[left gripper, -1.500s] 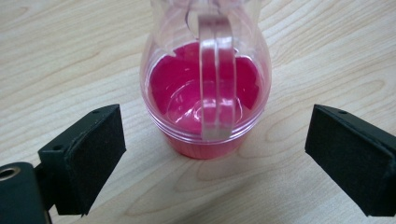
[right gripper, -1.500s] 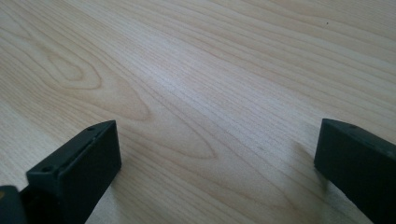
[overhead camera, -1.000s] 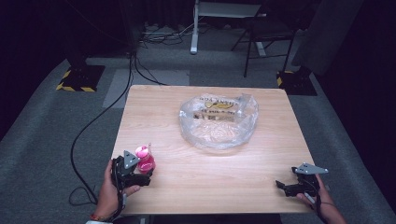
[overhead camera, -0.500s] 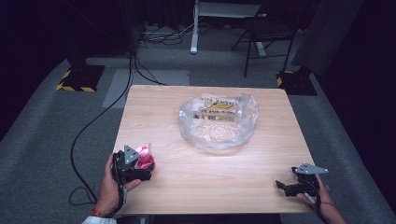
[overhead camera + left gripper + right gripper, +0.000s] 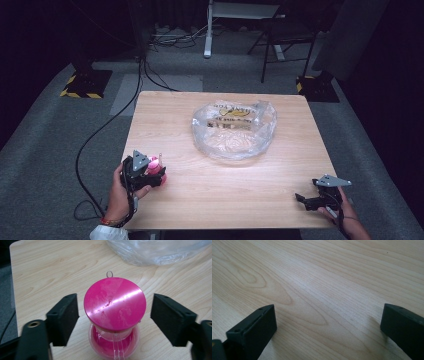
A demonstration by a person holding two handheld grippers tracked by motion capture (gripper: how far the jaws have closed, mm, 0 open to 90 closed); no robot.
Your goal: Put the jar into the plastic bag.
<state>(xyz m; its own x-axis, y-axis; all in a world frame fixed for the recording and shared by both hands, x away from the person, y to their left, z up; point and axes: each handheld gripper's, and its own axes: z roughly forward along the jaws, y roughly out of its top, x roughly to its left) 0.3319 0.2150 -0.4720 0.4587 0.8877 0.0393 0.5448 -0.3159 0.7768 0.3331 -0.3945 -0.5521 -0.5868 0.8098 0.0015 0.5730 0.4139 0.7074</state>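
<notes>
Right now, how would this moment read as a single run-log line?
left gripper: jaws just been closing, pink hourglass between them, pads not touching | right gripper: open, nothing between | clear plastic bag: mid-table, untouched

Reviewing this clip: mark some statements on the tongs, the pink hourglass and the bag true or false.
1. The pink hourglass stands between the left tongs' pads. True; the jaws have just been closing, and gaps show on both sides.
2. The right tongs hold the clear plastic bag. False; they are open over bare table.
3. The hourglass lies inside the bag. False; it stands on the table, apart from it.
4. The bag sits toward the far half of the table. True.
</notes>
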